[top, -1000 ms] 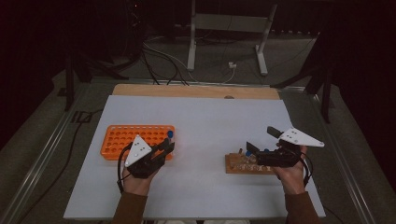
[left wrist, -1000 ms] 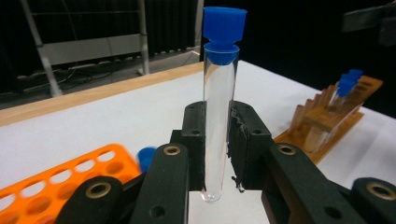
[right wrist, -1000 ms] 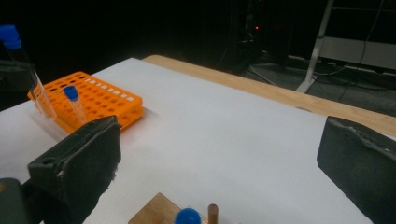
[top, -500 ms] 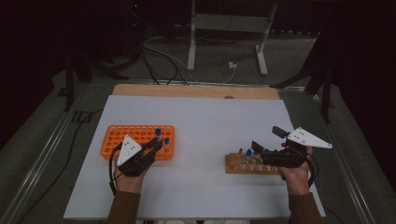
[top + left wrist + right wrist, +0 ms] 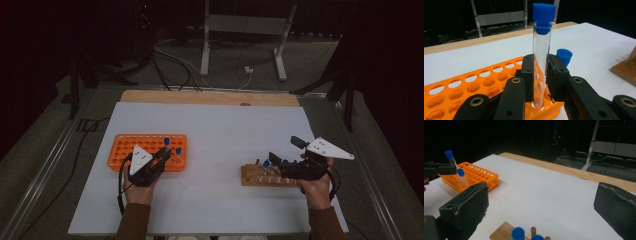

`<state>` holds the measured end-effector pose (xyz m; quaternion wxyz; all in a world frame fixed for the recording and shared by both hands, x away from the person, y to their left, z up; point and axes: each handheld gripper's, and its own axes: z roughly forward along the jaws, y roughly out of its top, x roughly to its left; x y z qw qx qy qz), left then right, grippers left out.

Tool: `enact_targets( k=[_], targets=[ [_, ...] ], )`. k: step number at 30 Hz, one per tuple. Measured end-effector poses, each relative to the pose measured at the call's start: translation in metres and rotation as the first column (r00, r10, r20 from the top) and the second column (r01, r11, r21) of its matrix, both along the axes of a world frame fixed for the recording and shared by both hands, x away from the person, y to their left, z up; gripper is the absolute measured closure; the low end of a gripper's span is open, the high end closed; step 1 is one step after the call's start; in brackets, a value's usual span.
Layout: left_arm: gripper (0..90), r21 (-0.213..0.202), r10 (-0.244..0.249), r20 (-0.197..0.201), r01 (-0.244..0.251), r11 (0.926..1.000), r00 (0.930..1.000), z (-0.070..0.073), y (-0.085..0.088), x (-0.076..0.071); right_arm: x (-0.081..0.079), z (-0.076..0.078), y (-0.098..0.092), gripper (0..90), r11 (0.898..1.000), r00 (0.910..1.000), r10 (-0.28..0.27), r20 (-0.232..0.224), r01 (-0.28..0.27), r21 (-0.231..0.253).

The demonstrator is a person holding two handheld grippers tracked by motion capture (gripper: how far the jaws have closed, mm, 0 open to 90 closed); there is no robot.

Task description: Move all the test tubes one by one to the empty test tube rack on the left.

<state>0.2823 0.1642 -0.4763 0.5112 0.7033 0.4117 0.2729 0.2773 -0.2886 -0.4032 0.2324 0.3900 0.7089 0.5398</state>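
The left gripper (image 5: 540,75) is squeezed tight on a clear glass tube (image 5: 541,62) with a blue cap (image 5: 544,15). The tube stands straight up between the two black jaws. The cap sticks out well above the jaws. The round bottom of the tube is just below the pads, down in a hole at the near corner of the orange rack (image 5: 474,87). A second tube with a blue cap (image 5: 564,56) stands in the rack just past the jaws, a little to their right in the left gripper view.

From high up, the left gripper (image 5: 162,155) sits over the right end of the orange rack (image 5: 125,147), and the hand (image 5: 137,190) that holds it is below the rack on the white table (image 5: 215,125).

The right gripper (image 5: 541,205) has its jaws spread wide, with nothing between them. Right under the gap are two blue caps (image 5: 518,233) of tubes in a brown wooden rack (image 5: 504,233). From high up, this gripper (image 5: 274,162) lies over the wooden rack (image 5: 255,176), and the orange rack is far off to its left.

I can't read any words or labels on the tubes, the racks or the grippers.
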Motion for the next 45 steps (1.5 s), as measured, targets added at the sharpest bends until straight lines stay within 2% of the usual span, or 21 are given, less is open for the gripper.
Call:
enact_targets(
  k=[5, 12, 16, 21, 31, 37, 39, 45],
  targets=[
    [78.0, 0.008, 0.001, -0.018, -0.001, 1.0000, 0.9998, -0.005, -0.001, 0.003, 0.000, 0.000, 0.000, 0.0, 1.000, 1.0000, 0.001, -0.001, -0.001, 0.001],
    [78.1, 0.102, -0.003, -0.095, 0.013, 0.9947, 0.9954, -0.017, -0.008, 0.008, 0.000, -0.001, 0.000, 0.0, 1.000, 1.0000, 0.007, -0.001, -0.007, -0.004],
    [78.2, 0.118, -0.004, -0.122, 0.019, 0.9929, 0.9925, -0.018, -0.007, 0.008, 0.000, -0.003, 0.000, 0.0, 1.000, 1.0000, 0.003, -0.008, -0.003, -0.011],
    [78.4, 0.163, -0.002, -0.152, 0.027, 0.9862, 0.9883, -0.022, -0.011, 0.009, 0.000, -0.003, 0.000, 0.0, 1.000, 1.0000, 0.002, -0.008, -0.002, -0.011],
    [78.6, 0.160, 0.016, -0.166, 0.011, 0.9871, 0.9860, -0.022, -0.012, 0.008, -0.001, -0.004, -0.004, 0.0, 1.000, 0.9999, -0.008, -0.011, 0.008, -0.007],
    [77.0, 0.112, 0.011, -0.175, 0.009, 0.9936, 0.9845, -0.023, -0.009, 0.007, -0.001, -0.004, -0.007, 0.0, 1.000, 0.9999, -0.013, -0.010, 0.013, -0.011],
    [72.1, 0.118, 0.016, -0.173, 0.004, 0.9930, 0.9849, -0.023, -0.008, 0.007, -0.001, -0.005, -0.008, 0.0, 0.999, 0.9998, -0.018, -0.009, 0.018, -0.027],
    [61.6, 0.092, 0.016, -0.157, -0.002, 0.9957, 0.9874, -0.018, -0.002, 0.002, 0.000, -0.008, -0.011, 0.0, 0.999, 0.9994, -0.027, -0.021, 0.027, -0.035]
  ],
)
